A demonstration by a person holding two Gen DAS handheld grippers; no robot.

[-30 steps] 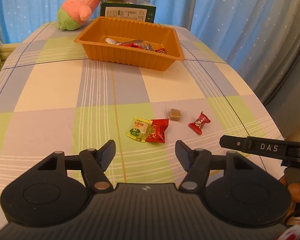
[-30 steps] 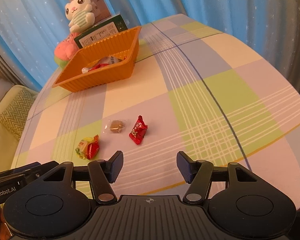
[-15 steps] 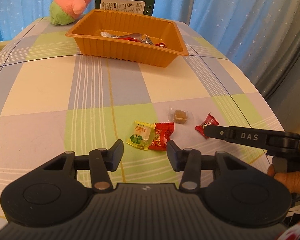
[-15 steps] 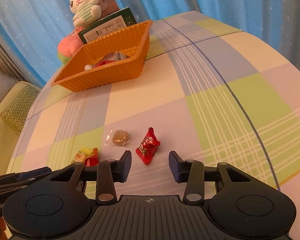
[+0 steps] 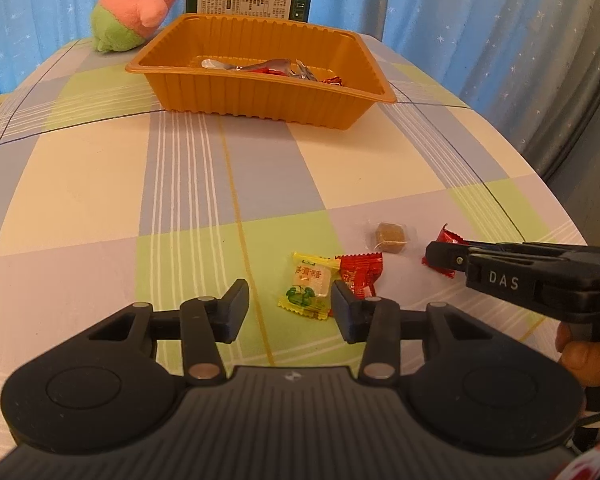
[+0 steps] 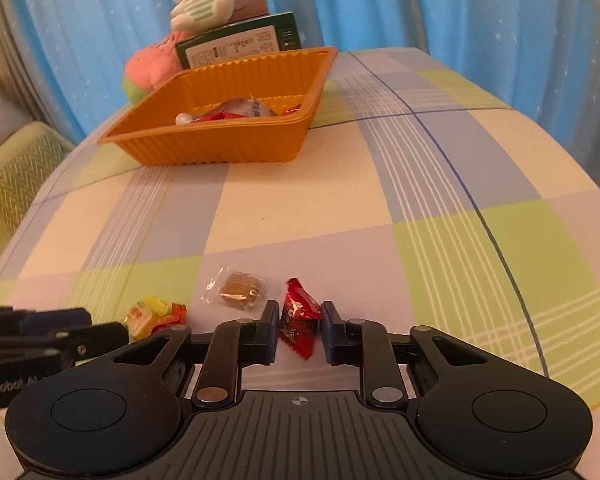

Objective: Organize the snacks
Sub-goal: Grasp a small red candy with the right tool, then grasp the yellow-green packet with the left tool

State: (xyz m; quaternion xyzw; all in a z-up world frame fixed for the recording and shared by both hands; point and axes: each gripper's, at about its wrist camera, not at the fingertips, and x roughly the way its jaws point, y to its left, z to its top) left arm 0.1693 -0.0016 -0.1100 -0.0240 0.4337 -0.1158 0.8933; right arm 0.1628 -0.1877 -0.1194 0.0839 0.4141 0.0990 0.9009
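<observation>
On the checked tablecloth lie a yellow candy, a red candy touching it, and a brown candy in clear wrap. My left gripper hangs just before the yellow candy; its jaws are closing, the candy sits near the right fingertip and the pads do not press on it. My right gripper is shut on a second red candy, which rests on the cloth. The orange tray at the far end holds several wrapped snacks.
A pink and green plush, a rabbit plush and a green box stand behind the tray. Blue curtains hang around. The table's edge falls off at the right. A green cushion lies at the left.
Both grippers moved forward and down toward the candies. Both pairs of jaws narrowed, and the right one closed on the red candy.
</observation>
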